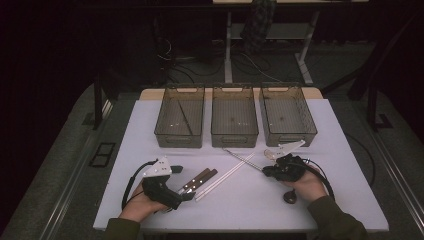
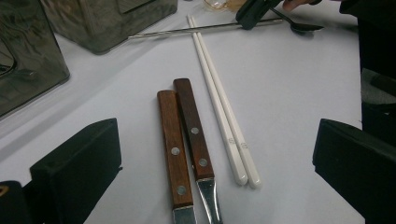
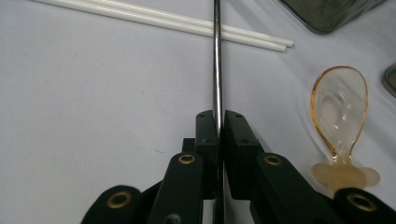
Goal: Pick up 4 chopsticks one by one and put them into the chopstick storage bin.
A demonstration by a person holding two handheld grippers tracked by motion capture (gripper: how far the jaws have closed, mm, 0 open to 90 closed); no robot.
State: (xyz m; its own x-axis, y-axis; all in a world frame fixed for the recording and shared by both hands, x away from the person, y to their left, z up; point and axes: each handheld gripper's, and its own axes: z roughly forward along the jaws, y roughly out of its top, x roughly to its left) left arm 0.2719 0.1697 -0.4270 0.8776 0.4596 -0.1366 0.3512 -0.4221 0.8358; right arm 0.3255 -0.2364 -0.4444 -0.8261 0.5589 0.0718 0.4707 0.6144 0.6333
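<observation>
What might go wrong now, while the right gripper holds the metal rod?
The right gripper pinches the thin metal rod near one end, so the rod may swivel or slip. The rod crosses the white chopsticks; lifting it carelessly could drag them. The amber spoon lies close beside the jaws and could be knocked.

A thin, straight metal rod (image 3: 217, 60), shiny and steel-grey, lies flat on the white bench (image 3: 93, 107). The right tool (image 3: 220, 122) has its two black jaws pressed together on it, and the rod runs straight ahead from the jaw tips. Farther out from the tool it passes over a pair of white chopsticks (image 3: 187, 23) lying crosswise, touching them.
</observation>
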